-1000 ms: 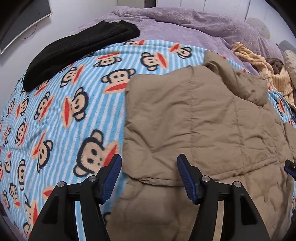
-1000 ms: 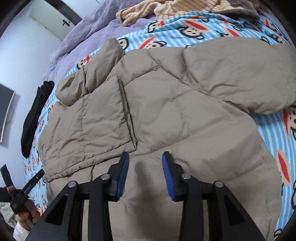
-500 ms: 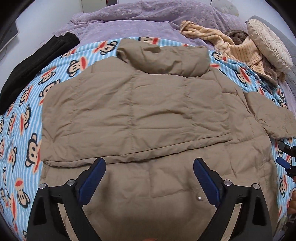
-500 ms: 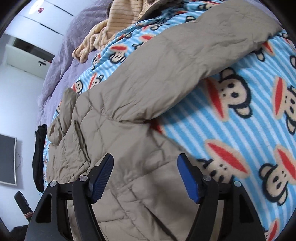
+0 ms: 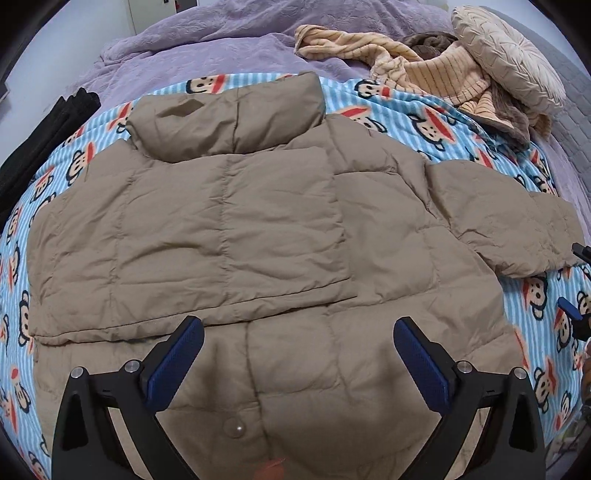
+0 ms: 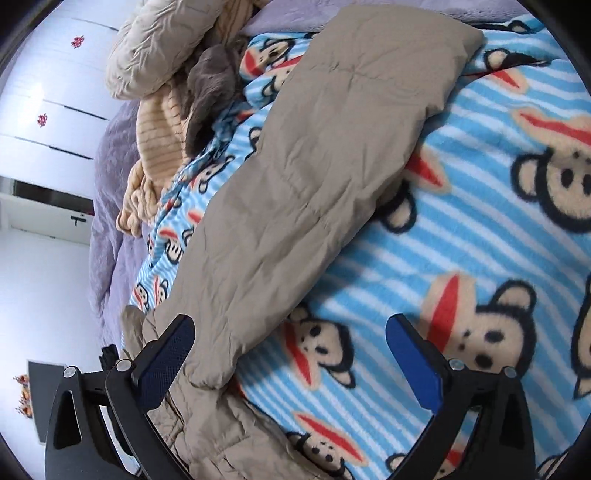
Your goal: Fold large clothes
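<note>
- Tan puffer jacket [image 5: 236, 229] lies flat on the monkey-print blanket [image 5: 417, 110] across the bed, collar toward the far edge, hem toward the near edge under the camera.
- One sleeve is already folded across the body as a quilted panel; the other sleeve [image 6: 314, 158] is stretched out sideways over the blanket toward the right edge, not folded yet.
- Left gripper [image 5: 297, 354] hovers above the hem area near a snap button [image 5: 236, 428], jaws spread wide, nothing between them.
- Right gripper [image 6: 290, 354] is at the base of the outstretched sleeve, jaws spread wide and empty; sleeve edge lies just beside the left finger, contact unclear.
- Handling judgement: padded, soft, light for its bulk, no stiffness; the shell looks smooth and likely slippery, and puffy fill will spring back, so folds may not stay flat.
- Grip judgement: pinch a thin seam or the cuff end of the sleeve, not the thick quilted middle; take the hem corners for the later body fold.
- Risk: a thick bite could slip out of the pads.
- Striped beige garment [image 5: 424, 74] and round cushion [image 5: 509, 62] sit at the far right corner, a black garment [image 5: 48, 129] at the left edge, purple quilt [image 5: 240, 33] along the far edge; all well apart from the jacket.
</note>
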`<state>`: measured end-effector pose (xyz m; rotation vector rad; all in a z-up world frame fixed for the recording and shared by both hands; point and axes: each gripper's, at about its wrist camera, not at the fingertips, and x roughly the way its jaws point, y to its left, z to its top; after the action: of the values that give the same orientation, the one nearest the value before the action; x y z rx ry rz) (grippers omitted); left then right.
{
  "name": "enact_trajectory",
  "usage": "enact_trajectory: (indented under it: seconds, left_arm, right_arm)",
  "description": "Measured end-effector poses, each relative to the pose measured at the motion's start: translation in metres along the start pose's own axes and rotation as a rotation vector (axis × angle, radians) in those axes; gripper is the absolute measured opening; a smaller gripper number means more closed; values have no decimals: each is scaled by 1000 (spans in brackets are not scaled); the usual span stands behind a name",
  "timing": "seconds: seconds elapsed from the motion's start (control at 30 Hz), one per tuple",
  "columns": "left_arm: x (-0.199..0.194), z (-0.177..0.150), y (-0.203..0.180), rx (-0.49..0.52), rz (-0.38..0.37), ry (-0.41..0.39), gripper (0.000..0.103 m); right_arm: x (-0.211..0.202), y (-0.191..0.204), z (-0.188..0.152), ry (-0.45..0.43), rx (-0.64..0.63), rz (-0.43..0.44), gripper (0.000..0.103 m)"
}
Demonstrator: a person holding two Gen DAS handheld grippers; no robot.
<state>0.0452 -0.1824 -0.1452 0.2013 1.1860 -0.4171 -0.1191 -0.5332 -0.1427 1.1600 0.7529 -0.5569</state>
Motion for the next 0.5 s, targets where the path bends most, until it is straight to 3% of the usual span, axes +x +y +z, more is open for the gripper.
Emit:
enact_trajectory:
  seconds: [0.23,0.4,0.47,0.5]
  left_arm:
    - [17,5,-25,-31,-41,72,103]
    - [13,10,-37,-47,-59,55,103]
    - [9,15,-38,-54,-60,38,103]
    - [7,17,-37,-57,-57,29,103]
  right_arm:
    - [10,-22,58,-30,140,136,103]
    - [19,-22,80,-23,199,211,103]
    - [24,-25,83,-11,267,243,96]
    - [28,-27,85,1,303,263,74]
